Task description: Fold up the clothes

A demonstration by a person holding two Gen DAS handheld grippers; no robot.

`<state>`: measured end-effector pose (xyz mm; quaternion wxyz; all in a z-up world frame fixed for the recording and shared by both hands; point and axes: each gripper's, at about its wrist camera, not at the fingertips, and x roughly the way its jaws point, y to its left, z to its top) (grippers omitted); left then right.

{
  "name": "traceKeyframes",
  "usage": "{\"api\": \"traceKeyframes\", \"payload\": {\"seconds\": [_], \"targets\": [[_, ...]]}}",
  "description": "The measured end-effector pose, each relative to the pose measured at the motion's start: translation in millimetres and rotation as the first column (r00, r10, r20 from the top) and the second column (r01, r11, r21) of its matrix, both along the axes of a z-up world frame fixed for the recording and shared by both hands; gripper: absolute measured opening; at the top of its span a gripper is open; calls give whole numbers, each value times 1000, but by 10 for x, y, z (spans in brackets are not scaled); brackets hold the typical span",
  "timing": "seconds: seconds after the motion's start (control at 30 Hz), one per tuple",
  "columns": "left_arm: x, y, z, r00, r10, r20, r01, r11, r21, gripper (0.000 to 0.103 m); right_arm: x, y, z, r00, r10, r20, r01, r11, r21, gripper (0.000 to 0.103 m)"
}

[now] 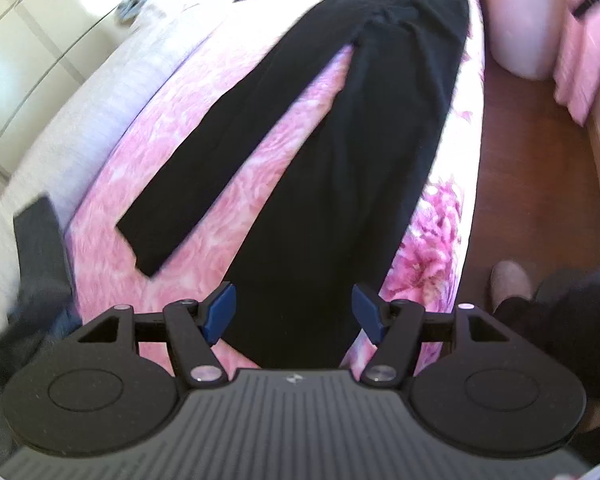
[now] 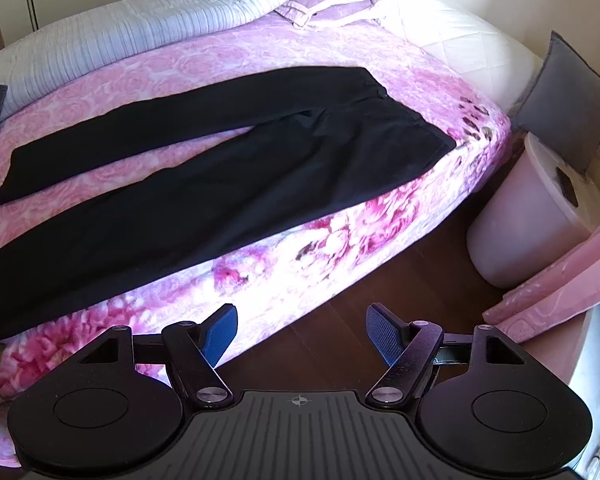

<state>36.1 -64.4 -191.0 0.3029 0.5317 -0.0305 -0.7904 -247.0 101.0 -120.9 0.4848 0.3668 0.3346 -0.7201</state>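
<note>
Both of my claws stand wide with nothing between the pads: the left claw point(image 1: 294, 312) hovers right over the near leg hem of the black trousers point(image 1: 340, 152), the right claw point(image 2: 300, 334) off the bed point(image 2: 340, 248) edge, over the floor. Those trousers lie flat on the bed, long axis running away from my left claw toward the waistband, so my left hand is nearer.

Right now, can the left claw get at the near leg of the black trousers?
Probably yes. The left claw stands open right over the near trouser leg, with nothing lying between them.
</note>
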Motion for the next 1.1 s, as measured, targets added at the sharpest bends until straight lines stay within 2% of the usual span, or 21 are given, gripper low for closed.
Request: {"api": "traceKeyframes", "payload": {"seconds": [0.17, 0.3, 0.37, 0.47, 0.57, 0.67, 0.7, 0.73, 0.77, 0.8, 0.83, 0.93, 1.0, 1.1], "targets": [[-242, 214, -396, 983, -162, 83, 166, 985, -50, 61, -13, -64, -146, 995, 74, -62, -73, 997, 29, 74], [-594, 344, -794, 965, -232, 126, 242, 967, -77, 58, -87, -174, -355, 984, 156, -88, -150, 986, 74, 74], [-792, 359, -1002, 960, -233, 153, 249, 964, -94, 56, -175, -292, -480, 970, 225, -88, -216, 971, 98, 74], [-1088, 284, -1350, 964, -174, 200, 200, 973, -116, 54, -348, -512, -598, 953, 295, -69, -287, 952, 110, 74], [-1257, 159, -1696, 949, -123, 291, 165, 978, -125, 50, -531, -731, -717, 931, 361, -57, -353, 928, 121, 74], [-1281, 87, -1798, 947, -100, 305, 159, 972, -172, 50, -729, -912, -854, 897, 436, -69, -426, 896, 126, 74], [-1279, 70, -1804, 945, -95, 312, 159, 969, -187, 46, -798, -968, -900, 888, 453, -76, -442, 888, 127, 74], [-1269, 46, -1805, 945, -86, 317, 152, 970, -192, 35, -885, -1019, -948, 881, 465, -84, -454, 882, 125, 74], [-1265, 6, -1806, 942, -71, 328, 138, 973, -184, 28, -974, -1069, -997, 874, 477, -92, -466, 876, 122, 74], [-1266, -39, -1808, 938, -56, 341, 121, 977, -173, 10, -1046, -1111, -1052, 865, 491, -104, -479, 870, 121, 74], [-1266, -84, -1810, 934, -40, 355, 104, 981, -162, 5, -1117, -1153, -1108, 856, 504, -117, -492, 862, 120, 74], [-1260, -222, -1663, 944, -16, 329, 58, 991, -119, 2, -1285, -1259, -1332, 789, 598, -141, -580, 801, 151, 74], [-1251, -314, -1527, 954, -1, 300, 31, 995, -95, 2, -1330, -1259, -1486, 699, 686, -202, -660, 727, 188, 74], [-1224, -452, -1329, 967, 25, 254, -9, 998, -65, 2, -1391, -1248, -1713, 547, 788, -283, -751, 611, 251, 74]]}}
